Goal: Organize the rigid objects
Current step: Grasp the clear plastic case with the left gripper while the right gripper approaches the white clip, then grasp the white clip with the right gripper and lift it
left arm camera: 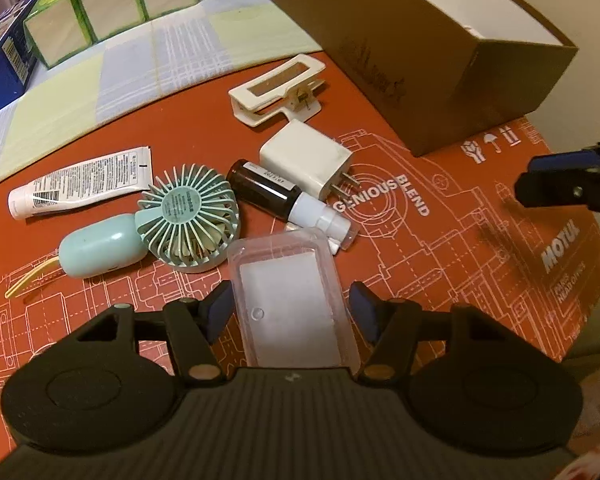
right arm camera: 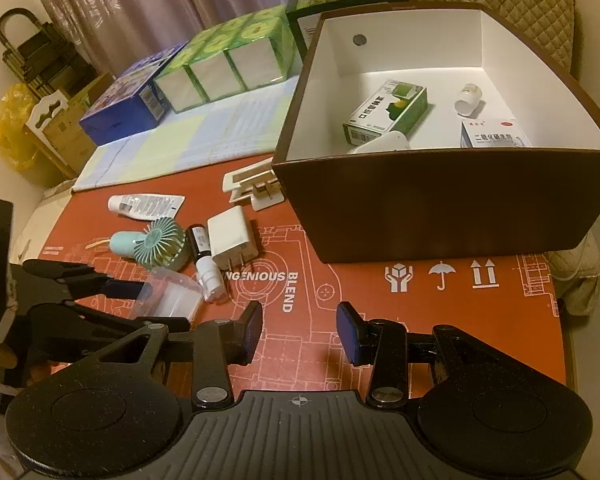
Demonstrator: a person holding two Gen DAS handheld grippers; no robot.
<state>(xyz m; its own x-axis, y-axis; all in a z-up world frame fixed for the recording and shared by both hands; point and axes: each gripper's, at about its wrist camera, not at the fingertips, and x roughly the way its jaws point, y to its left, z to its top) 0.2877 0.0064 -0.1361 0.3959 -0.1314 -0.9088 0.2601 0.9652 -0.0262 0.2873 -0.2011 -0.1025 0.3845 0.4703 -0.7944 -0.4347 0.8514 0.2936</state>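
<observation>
1. A clear plastic case (left arm camera: 290, 300) with a white insert is framed between the blue pads of the left gripper (left arm camera: 290, 310) on a red printed mat (left arm camera: 440, 248) covering the desk; the jaws are held about half open, and small gaps are seen between the pads and the case's sides, so no firm grip is shown.
2. The right gripper (right arm camera: 300, 330) is poised over bare mat, its jaws set partly open with nothing between them.
3. Just beyond the case, a dark bottle with a white spray cap (left arm camera: 288, 198) is laid on its side, touching a white plug adapter (left arm camera: 308, 160) whose prongs are pointed toward the mat's lettering.
4. A mint-green handheld fan (left arm camera: 156, 228) is seen lying flat beside the bottle, with a white tube (left arm camera: 80, 188) just behind it and a thin yellow strip (left arm camera: 30, 280) at its handle end.
5. A white clip (left arm camera: 278, 90) is placed near the wall of a brown open box (right arm camera: 440, 208).
6. Inside the box, a green carton (right arm camera: 386, 112), a small white bottle (right arm camera: 469, 100) on its side, a white packet with red print (right arm camera: 494, 134) and a white rounded object, partly hidden by the front wall, are already stowed.
7. Green tissue packs (right arm camera: 224, 68) and a blue box (right arm camera: 128, 100) are lined up on a checked cloth (right arm camera: 188, 144) behind the mat.
</observation>
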